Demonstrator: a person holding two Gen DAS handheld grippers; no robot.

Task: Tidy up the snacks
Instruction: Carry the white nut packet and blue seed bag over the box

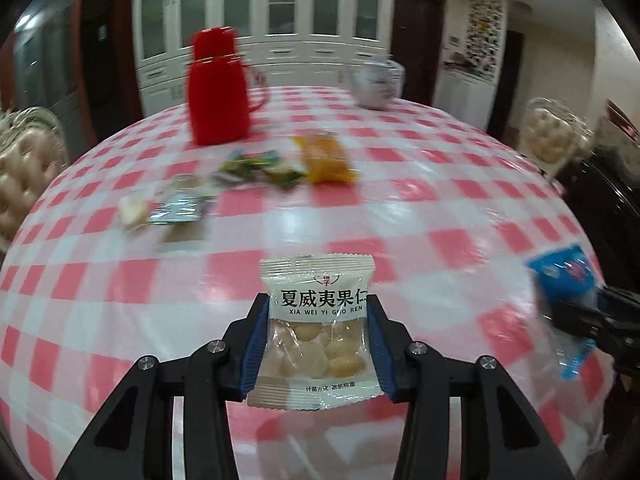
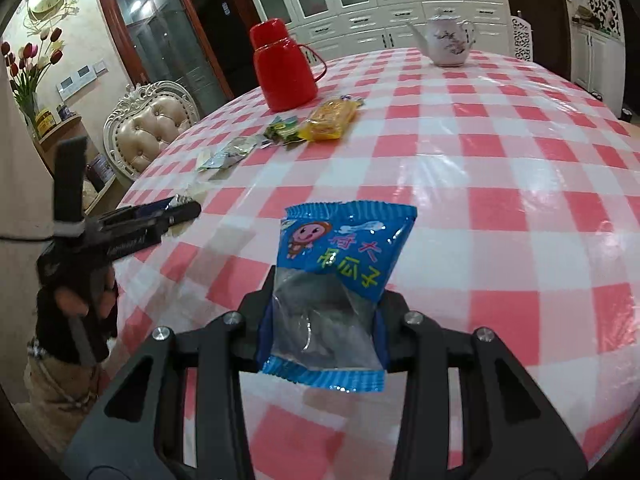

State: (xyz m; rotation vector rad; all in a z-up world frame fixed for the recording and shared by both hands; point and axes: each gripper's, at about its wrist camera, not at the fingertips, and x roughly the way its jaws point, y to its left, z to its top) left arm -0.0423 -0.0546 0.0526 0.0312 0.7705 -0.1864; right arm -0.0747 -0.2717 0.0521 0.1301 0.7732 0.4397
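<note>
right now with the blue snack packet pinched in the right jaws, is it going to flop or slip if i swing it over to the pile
The blue snack packet probably flops: it is thin film, and its top half stands unsupported above the right gripper, leaning sideways. It looks light, with a mostly clear, slack window. The glossy wrapper may slide, since the jaws only pinch its lower edges; swing it gently.

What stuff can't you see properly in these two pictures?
- Small snack packets, left wrist view: motion blur smears their labels.
- Blue packet, right wrist view: dark contents unclear through the crinkled window.
- White nut packet, seen from the right wrist: only a sliver past the left gripper.
- Teapot, left view: blurred.
</note>
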